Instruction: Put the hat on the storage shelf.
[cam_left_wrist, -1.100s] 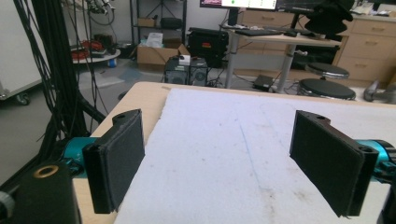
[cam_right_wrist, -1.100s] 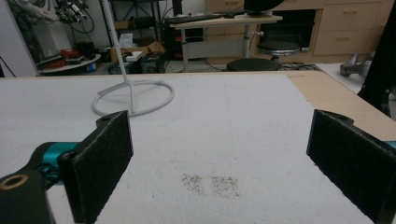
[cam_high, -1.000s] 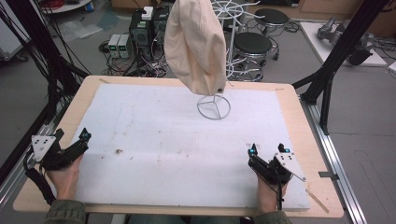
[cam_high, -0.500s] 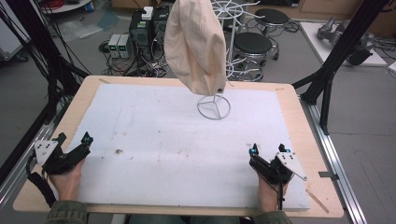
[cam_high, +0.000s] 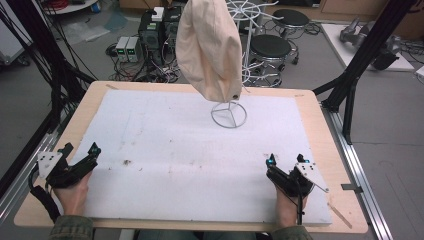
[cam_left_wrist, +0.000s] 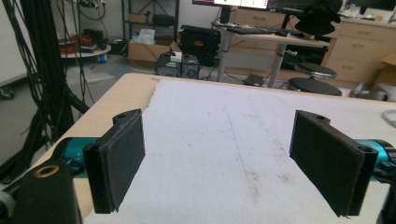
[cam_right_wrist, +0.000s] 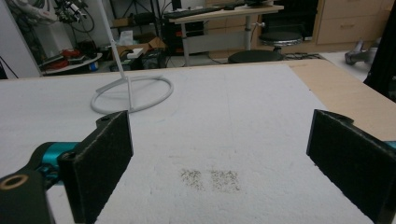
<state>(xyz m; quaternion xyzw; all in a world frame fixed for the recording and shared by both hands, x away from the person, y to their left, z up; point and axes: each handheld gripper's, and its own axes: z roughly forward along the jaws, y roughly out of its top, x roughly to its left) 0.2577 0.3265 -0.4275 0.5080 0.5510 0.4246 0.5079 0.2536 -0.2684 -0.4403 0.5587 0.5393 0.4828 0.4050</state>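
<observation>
A white foam sheet (cam_high: 200, 150) covers the tabletop (cam_high: 320, 125) in a cable-strewn lab. Both jaws stand wide apart, empty: left gripper (cam_high: 80, 152) lower left, right gripper (cam_high: 286, 160) lower right. The cream hat (cam_high: 210, 47) hangs on the wire stand (cam_high: 229, 114) at upper centre; reaching it wants a slow, level approach. No readable writing.

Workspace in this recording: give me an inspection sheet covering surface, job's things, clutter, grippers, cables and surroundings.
Surface: white foam board on a light wooden table, with dark specks and smudges.
Job's things: beige fabric cap hanging on a white wire stand at the far centre.
Clutter: nothing seen on the board.
Grippers: left gripper and right gripper at the near corners, jaws wide apart, holding nothing.
Cables: black bundles beside the table's left.
Surroundings: round black stools, electronics boxes on the floor.
</observation>
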